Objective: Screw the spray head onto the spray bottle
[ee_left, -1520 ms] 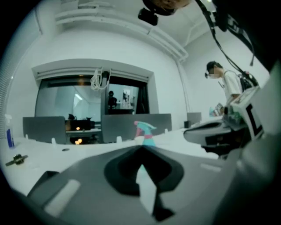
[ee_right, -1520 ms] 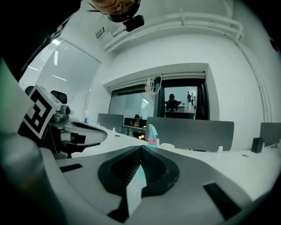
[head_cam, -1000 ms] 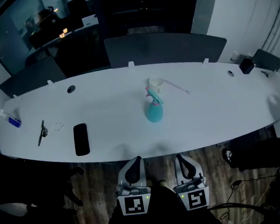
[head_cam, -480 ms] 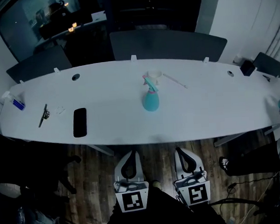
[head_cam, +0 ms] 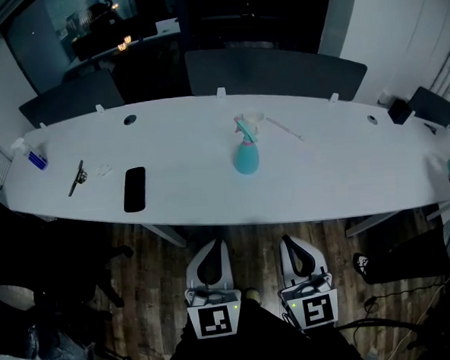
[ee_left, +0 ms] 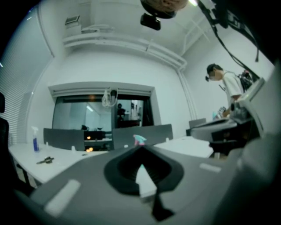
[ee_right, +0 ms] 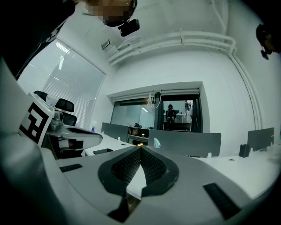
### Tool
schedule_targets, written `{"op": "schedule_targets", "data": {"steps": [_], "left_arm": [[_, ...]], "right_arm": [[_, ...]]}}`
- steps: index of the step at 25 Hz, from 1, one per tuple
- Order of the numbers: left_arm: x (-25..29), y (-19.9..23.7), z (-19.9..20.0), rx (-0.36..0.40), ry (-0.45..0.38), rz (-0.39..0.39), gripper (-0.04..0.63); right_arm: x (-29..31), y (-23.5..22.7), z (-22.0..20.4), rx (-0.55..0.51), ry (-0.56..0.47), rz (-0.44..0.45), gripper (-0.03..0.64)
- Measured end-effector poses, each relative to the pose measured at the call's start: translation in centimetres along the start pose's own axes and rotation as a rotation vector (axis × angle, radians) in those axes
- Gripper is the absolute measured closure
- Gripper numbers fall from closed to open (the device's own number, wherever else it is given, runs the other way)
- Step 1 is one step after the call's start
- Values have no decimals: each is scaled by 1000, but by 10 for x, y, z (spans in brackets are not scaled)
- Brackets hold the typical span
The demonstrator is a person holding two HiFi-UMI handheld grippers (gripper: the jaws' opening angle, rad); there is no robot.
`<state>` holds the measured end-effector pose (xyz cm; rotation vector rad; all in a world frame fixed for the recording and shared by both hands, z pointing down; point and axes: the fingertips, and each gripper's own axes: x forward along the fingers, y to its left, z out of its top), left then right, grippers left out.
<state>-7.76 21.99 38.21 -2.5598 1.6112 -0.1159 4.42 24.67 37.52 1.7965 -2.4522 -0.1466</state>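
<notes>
Down before the bench (head_cam: 323,173), the left gripper (head_cam: 214,248) and right gripper (head_cam: 291,244) hang over the floor, fingers (ee_left: 120,167) pressed together on nothing. Well ahead, the bottle (head_cam: 245,155) stands upright mid-bench, head (head_cam: 244,127) on top, a phone (head_cam: 134,189) well apart to its left.

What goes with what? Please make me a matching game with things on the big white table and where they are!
Things:
1. spray bottle
2. phone
3. small bottle
4. black box

Places:
A. near the right end of the table
B. teal, standing in the middle
C. at the far left end
D. lying flat, left of the middle

Pairs: 1-B, 2-D, 3-C, 4-A
</notes>
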Motion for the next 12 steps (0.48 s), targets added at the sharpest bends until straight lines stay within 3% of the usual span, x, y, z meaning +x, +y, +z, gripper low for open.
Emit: {"op": "schedule_targets", "data": {"steps": [6,12], "left_arm": [[-1,-2,9,46,-35,-23,594],[-2,-2,8,44,-40,-35,594]], "right_arm": [[2,6,4,17,-8,-18,614],[2,6,7,11,-10,-29,614]]}}
